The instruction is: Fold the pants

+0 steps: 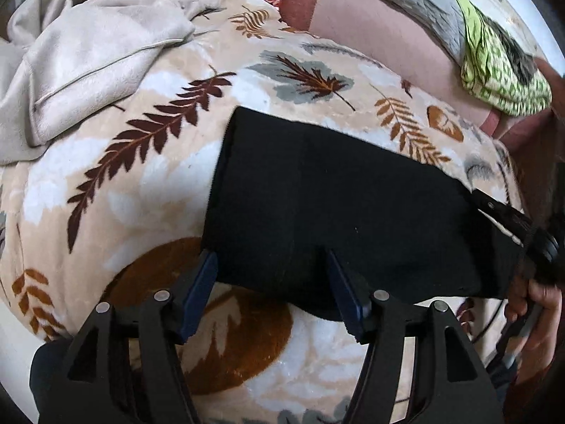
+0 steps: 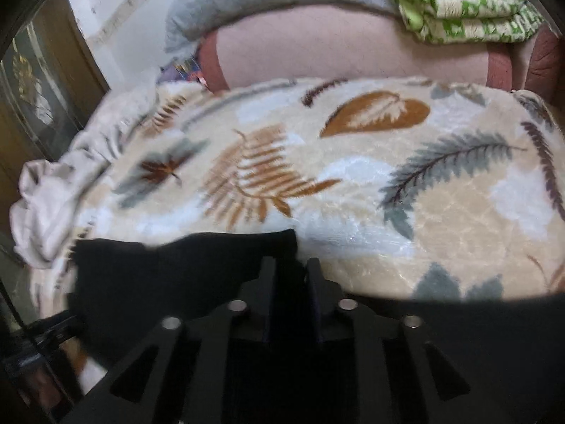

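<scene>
**Pants folded to a block, right corner pinched, left jaws wide**

Left hand-held gripper (image 1: 272,275): jaws spread wide, gripping nothing; near edge of the pants (image 1: 339,205) sits right between the fingertips, can't tell if it touches. Right hand-held gripper (image 2: 290,275): jaws nearly closed on a black corner of the pants (image 2: 169,275); looks like a pinch, blur hides the contact.

Pants lie directly ahead of the left gripper, long axis running left-right across its view, right end reaching the right gripper (image 1: 508,219). Left is nearer the free edge, so my read is the next fold hinges on it closing there.

Cloth: plain black, flat, compact rectangle, already folded at least once, no wrinkles visible.

It lies on a leaf-print blanket (image 1: 141,176) on the bed; beige garment (image 1: 95,60) beyond, well apart
</scene>
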Tool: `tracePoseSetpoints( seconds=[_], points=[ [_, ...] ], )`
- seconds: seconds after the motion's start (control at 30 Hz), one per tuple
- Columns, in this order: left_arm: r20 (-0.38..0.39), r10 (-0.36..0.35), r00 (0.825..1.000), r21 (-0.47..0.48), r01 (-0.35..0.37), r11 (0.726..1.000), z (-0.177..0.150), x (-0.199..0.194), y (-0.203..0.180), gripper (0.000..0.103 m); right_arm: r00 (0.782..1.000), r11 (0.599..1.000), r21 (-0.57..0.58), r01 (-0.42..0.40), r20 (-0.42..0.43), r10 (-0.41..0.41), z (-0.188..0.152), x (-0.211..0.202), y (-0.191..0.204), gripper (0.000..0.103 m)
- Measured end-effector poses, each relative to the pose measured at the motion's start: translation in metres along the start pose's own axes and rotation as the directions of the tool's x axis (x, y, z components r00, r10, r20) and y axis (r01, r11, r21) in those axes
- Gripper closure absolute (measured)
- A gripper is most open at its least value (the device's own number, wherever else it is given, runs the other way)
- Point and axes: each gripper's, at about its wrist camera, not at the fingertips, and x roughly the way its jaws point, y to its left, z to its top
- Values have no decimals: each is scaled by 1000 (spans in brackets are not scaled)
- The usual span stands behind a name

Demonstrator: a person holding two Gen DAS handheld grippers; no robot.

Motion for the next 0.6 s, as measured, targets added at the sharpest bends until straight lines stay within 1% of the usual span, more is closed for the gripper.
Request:
tracePoseSetpoints(
  seconds=[0.03,0.07,0.1,0.17,0.23,0.27,0.33,0.47,0.53,0.6],
  points=[
    [9,-1,1000,-3,1,1000,1,-4,0,40,999,1000,-3,-29,24,29,-3,-13,3,66],
    [21,2,1000,-2,-2,1000,2,-8,-1,40,997,998,-18,-59,40,60,-7,-23,8,62],
    [35,5,999,4,-5,1000,3,-12,-3,40,995,995,-45,-87,37,89,-12,-30,15,57],
    [53,1,999,19,-2,1000,6,-15,-10,40,991,987,-96,-129,10,130,-24,-36,30,57],
    [57,-3,998,32,2,999,8,-16,-16,40,981,971,-144,-193,-8,194,-37,-38,50,57],
    [57,-3,998,31,1,1000,9,-17,-17,40,973,958,-171,-231,-25,230,-44,-38,61,57],
    [60,-4,998,16,3,1000,13,-18,-16,40,962,933,-234,-273,-54,268,-56,-36,85,57],
    [71,14,997,-24,-13,1000,20,-22,-2,40,953,871,-389,-301,-96,286,-72,-28,134,55],
    [77,30,997,-37,-27,999,22,-25,5,40,951,845,-438,-308,-110,289,-77,-20,153,50],
    [74,33,997,-46,-30,998,24,-24,9,40,953,825,-477,-303,-145,266,-80,-5,168,50]
  ],
)
